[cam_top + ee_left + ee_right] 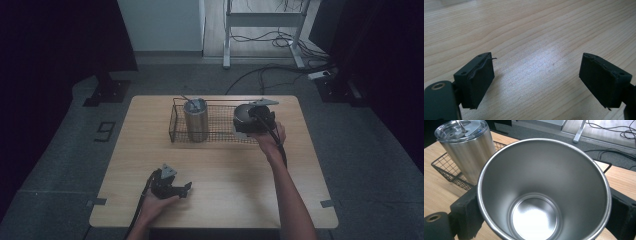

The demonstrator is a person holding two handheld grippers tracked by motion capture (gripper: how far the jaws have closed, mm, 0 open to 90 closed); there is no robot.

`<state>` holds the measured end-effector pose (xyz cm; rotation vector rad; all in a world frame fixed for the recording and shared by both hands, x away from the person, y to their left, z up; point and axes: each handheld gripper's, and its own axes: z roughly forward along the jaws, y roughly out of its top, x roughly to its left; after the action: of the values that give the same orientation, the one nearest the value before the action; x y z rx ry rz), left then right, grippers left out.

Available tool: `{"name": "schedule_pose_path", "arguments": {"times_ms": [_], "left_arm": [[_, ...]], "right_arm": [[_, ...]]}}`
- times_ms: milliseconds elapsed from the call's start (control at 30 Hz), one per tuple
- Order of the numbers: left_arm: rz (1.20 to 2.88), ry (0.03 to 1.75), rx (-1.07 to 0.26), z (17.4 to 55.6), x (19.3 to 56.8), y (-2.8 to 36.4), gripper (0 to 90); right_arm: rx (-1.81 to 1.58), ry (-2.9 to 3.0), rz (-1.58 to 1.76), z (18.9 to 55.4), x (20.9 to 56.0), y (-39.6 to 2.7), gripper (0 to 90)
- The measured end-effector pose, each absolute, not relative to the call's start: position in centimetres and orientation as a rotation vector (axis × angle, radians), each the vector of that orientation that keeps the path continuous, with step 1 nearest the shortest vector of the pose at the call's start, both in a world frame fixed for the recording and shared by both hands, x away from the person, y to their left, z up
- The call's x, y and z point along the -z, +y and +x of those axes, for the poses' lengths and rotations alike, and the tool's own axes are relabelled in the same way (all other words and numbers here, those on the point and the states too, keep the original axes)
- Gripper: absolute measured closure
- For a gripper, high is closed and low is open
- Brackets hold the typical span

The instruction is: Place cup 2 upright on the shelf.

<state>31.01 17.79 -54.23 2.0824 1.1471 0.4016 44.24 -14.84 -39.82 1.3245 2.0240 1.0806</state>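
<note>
Between the right gripper (544,205) fingers (466,215) sits an open steel cup (541,185), clamped on both sides of its wall, mouth toward the camera. Just beside the cup stands a lidded steel tumbler (467,147), upright in the wire basket (220,131). Well apart from the basket, near the tabletop (225,170) front edge, the left gripper (536,80) fingers (477,80) stand apart, gripping nothing.

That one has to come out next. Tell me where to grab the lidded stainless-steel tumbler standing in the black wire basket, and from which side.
Grip the lidded stainless-steel tumbler across its bare round wall just under the clear lid, coming level from the table's near side. It stands upright, a straw sticks up through the lid, and the black wire basket screens its lower part.
</note>
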Motion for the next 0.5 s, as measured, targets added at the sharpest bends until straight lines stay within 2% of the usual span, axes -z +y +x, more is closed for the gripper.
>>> {"name": "schedule_pose_path", "arguments": {"times_ms": [500], "left_arm": [[2.092,1.141,-0.392,31.0,54.4,17.5,12.9]], "right_arm": [[-1.062,2.039,1.322,45.6,39.9,-14.3,6.9]]}}
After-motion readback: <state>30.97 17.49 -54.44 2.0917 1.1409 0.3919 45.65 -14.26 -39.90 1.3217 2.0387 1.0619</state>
